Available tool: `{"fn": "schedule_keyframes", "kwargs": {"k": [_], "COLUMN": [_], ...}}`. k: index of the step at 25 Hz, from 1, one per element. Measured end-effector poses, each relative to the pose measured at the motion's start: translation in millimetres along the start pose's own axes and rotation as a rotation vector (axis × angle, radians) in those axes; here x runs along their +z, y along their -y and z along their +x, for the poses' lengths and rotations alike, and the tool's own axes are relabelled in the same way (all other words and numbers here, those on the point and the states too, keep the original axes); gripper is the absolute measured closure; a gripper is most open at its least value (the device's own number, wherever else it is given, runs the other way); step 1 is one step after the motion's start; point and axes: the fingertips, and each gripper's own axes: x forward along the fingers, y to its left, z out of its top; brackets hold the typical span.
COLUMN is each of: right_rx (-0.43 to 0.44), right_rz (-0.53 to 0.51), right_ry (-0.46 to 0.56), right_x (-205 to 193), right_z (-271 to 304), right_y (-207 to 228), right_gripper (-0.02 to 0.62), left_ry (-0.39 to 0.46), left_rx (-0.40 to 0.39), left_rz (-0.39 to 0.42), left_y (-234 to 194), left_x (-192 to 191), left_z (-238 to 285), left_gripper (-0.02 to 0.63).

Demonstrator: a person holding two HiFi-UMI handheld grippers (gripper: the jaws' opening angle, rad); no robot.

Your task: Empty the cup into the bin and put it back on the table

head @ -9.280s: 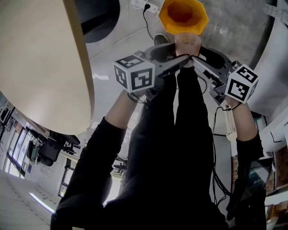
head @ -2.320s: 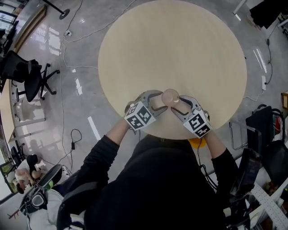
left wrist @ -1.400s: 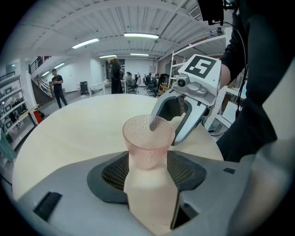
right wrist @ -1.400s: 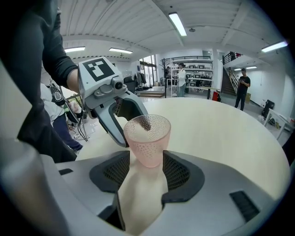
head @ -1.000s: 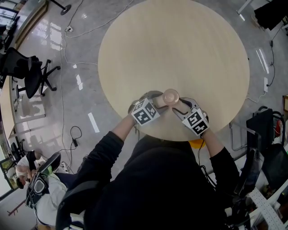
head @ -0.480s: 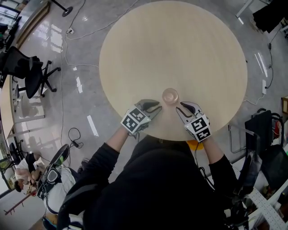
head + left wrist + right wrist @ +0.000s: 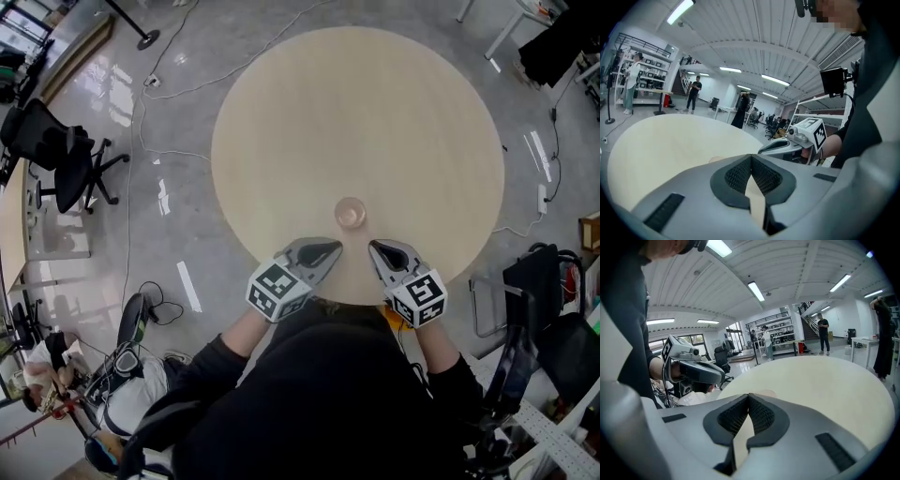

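Sitting upright near table edge, cup apart from both grippers. Left gripper, right gripper pinched closed, holding nothing, over near rim. Loads of tabletop beyond cup.

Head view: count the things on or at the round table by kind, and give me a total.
Cup: 1
Grippers: 2, the left gripper and the right gripper, both shut and empty
Total: 3

No legible words or numbers, only coded square markers on left cube, right cube
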Motion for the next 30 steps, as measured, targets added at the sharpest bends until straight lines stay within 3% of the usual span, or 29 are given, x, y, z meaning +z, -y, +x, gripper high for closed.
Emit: {"fn": "schedule_keyframes", "kwargs": {"k": [5, 13, 22, 30], "right_rx": [-0.011, -0.078, -0.072, -0.072], "right_rz": [-0.006, 0.009, -0.032, -0.048], "right_ry": [0.104, 0.262, 0.323, 0.308], "right_x": [37, 94, 114, 110], "right_z": [-17, -61, -79, -80], "right_y": [-18, -18, -41, -50], "right_gripper": [0.578, 0.578, 0.578, 0.578], "left_ry": [0.114, 0.212, 0.227, 0.225], "left_rx": [-0.006, -0.015, -0.042, -0.046], "left_rz": [0.013, 0.066, 0.086, 0.075], "left_y": [28, 59, 81, 85], "left_x": [34, 74, 79, 77], "left_z": [-13, -27, -28, -29], "left_gripper": [0.583, 0.581, 0.581, 0.581]}}
